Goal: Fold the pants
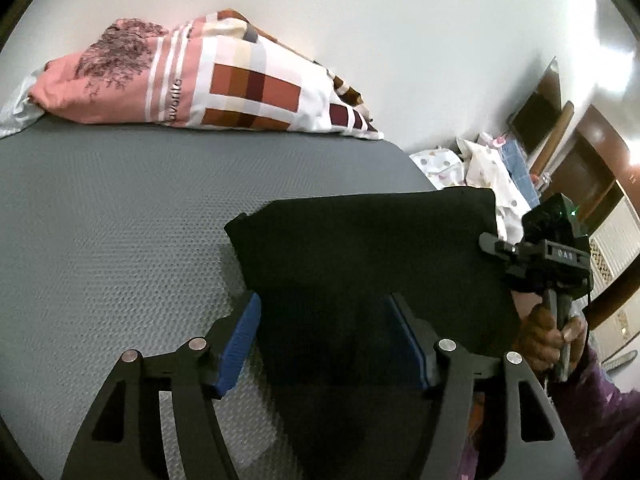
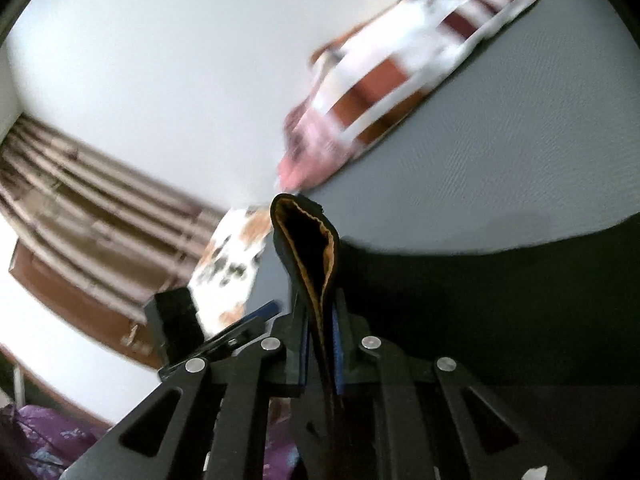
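Observation:
The black pants (image 1: pixel 360 240) lie folded over on the grey textured mat (image 1: pixel 100 220), with their right side lifted. My left gripper (image 1: pixel 324 300) is open, its blue pads (image 1: pixel 240 340) standing on either side of the near part of the fabric without pressing it. My right gripper (image 1: pixel 486 238), held by a hand (image 1: pixel 548 332), is at the pants' right edge. In the right wrist view the right gripper (image 2: pixel 320 304) is shut on a fold of the pants (image 2: pixel 308 240), whose orange-stitched edge loops up between its fingers.
A patchwork pink, white and brown quilt (image 1: pixel 224 80) lies along the far edge of the mat by the white wall. A heap of dotted white cloth (image 1: pixel 480 168) sits beyond the mat's right corner. Brown wooden furniture (image 1: pixel 592 168) stands at the right, striped curtains (image 2: pixel 80 200) to the left.

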Available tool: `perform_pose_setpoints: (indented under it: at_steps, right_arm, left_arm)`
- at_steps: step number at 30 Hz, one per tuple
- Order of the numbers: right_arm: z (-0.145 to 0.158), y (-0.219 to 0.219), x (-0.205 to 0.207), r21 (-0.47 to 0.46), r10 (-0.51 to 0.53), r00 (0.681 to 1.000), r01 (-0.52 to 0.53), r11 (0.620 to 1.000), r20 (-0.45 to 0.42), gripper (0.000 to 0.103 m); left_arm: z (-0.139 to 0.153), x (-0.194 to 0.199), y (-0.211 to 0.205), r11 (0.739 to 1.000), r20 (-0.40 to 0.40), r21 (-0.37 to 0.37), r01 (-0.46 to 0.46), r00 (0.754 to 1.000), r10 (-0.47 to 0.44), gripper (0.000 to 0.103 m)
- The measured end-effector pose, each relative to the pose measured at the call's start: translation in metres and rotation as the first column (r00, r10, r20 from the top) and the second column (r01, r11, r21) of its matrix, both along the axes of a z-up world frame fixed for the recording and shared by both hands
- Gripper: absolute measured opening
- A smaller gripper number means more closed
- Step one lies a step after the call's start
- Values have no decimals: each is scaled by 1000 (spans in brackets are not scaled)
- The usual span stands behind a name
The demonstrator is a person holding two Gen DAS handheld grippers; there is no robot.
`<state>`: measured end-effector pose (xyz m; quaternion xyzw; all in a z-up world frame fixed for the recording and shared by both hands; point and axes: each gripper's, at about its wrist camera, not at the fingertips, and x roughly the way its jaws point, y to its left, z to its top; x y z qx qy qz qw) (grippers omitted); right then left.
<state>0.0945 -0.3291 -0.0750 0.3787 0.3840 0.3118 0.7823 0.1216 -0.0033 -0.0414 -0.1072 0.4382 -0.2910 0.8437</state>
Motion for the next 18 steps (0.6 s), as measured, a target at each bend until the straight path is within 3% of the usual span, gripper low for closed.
perform_pose_setpoints:
  at_steps: [4, 9, 18]
  right_arm:
    - [-25, -56, -4, -38, -128, 989, 125, 991, -74, 10]
    - [-68, -102, -11, 5, -216, 962, 220, 975, -169, 10]
    - [-54, -114, -10, -14, -190, 976, 190, 982, -108, 9]
  left_arm:
    - [-18, 7, -21, 999, -36, 22, 30, 999, -29, 65]
    - [-36, 10, -39, 997, -84, 44, 59, 995, -55, 65]
    - [-43, 10, -46, 997, -106, 50, 62, 993, -56, 65]
